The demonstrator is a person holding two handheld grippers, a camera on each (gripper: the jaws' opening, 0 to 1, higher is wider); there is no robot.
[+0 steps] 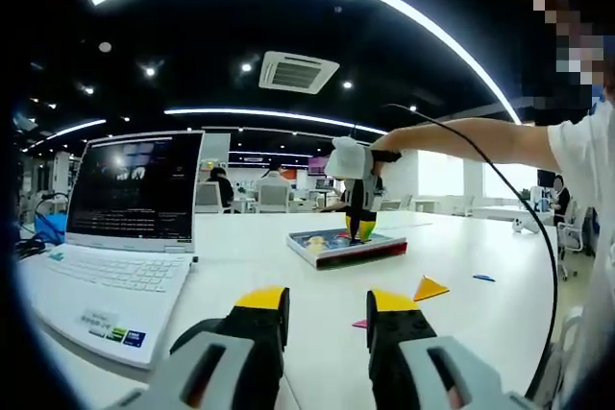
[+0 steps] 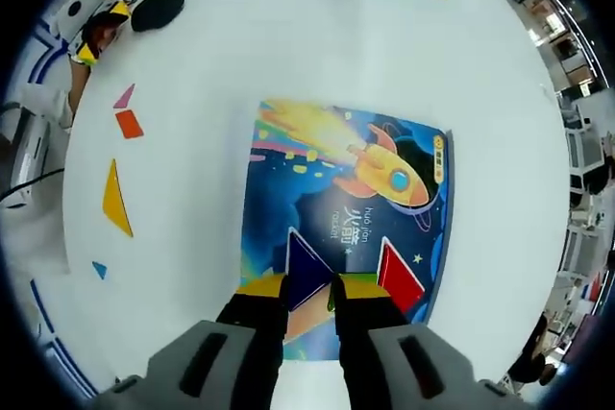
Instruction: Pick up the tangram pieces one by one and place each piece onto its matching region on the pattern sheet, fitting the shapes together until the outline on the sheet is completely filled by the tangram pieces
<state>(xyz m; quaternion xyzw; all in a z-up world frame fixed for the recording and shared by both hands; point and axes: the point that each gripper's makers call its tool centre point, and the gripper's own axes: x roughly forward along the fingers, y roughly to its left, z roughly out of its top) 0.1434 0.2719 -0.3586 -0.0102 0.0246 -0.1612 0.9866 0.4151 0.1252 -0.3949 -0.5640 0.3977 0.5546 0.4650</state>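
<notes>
Where left gripper view looks across counter [image 1: 317, 295]: left tool [image 1: 322, 302] open, empty; yellow triangle [image 1: 430, 287] partly hidden behind jaw. Right gripper view: right tool [image 2: 309, 285] pinching dark blue triangle [image 2: 306, 271] over pattern sheet [image 2: 317, 165], lower edge hidden; red triangle [image 2: 399, 276] on sheet.

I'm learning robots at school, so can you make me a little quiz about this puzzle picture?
1. True or false: the red triangle piece lies on the rocket pattern sheet.
2. Which piece sits between the right gripper jaws? A) dark blue triangle piece B) a green square
3. Fill in: the long yellow triangle piece lies on the white ____.

Key: 1 true; 2 A; 3 table.
</notes>
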